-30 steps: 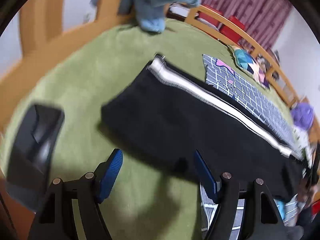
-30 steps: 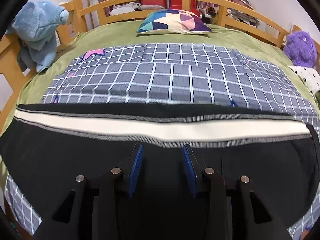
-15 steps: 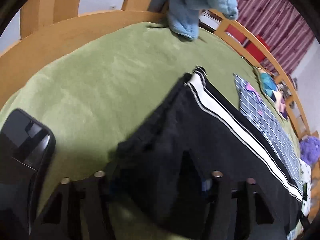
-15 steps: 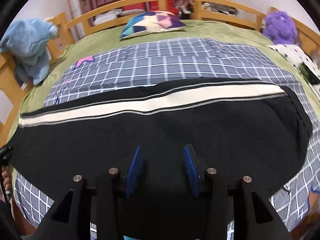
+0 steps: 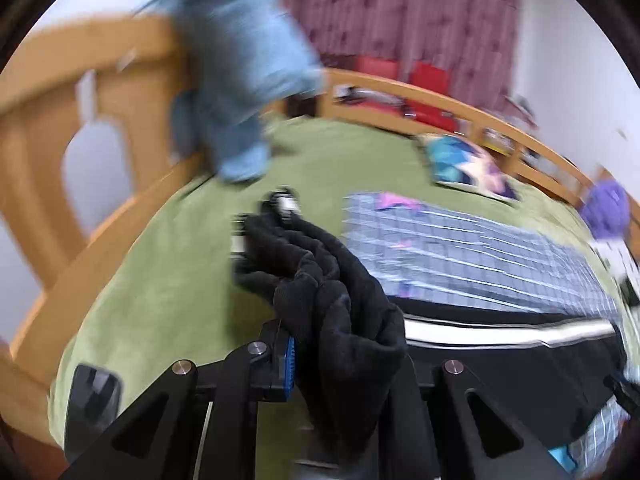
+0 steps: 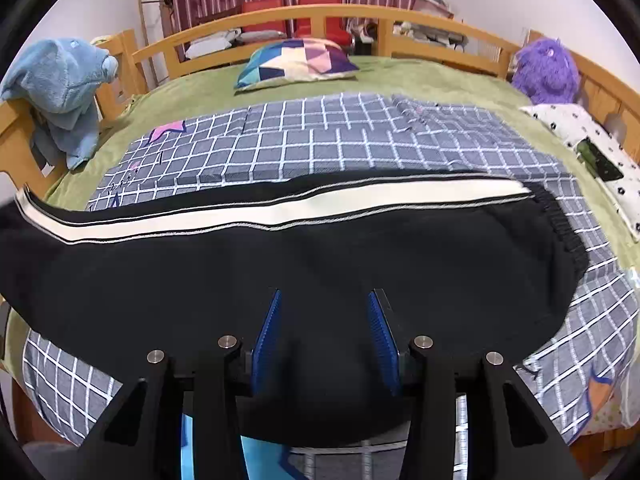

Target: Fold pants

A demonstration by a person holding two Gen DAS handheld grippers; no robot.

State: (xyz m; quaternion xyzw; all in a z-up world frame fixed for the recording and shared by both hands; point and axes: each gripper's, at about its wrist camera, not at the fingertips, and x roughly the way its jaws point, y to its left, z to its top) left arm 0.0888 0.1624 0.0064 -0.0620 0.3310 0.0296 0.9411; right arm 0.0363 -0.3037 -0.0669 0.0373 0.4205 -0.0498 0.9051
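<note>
Black pants (image 6: 304, 256) with a white side stripe lie lengthwise across the bed, waistband at the right. In the left wrist view my left gripper (image 5: 340, 356) is shut on the bunched cuff end of the pants (image 5: 320, 280) and holds it lifted above the green bedspread. The rest of the pants trails to the right. My right gripper (image 6: 325, 322) is open, its blue pads (image 6: 268, 328) over the black fabric near the front edge, holding nothing.
A grey checked blanket (image 6: 320, 140) lies under the pants. A blue plush (image 6: 64, 92) hangs on the wooden rail at left, a purple plush (image 6: 546, 72) at right, a patterned pillow (image 6: 300, 62) at the back. A black phone (image 5: 92, 400) lies near the left gripper.
My left gripper went from open to shut on the cuff end and lifted it off the bed, bunching it. The right gripper pulled back slightly and stayed open.
</note>
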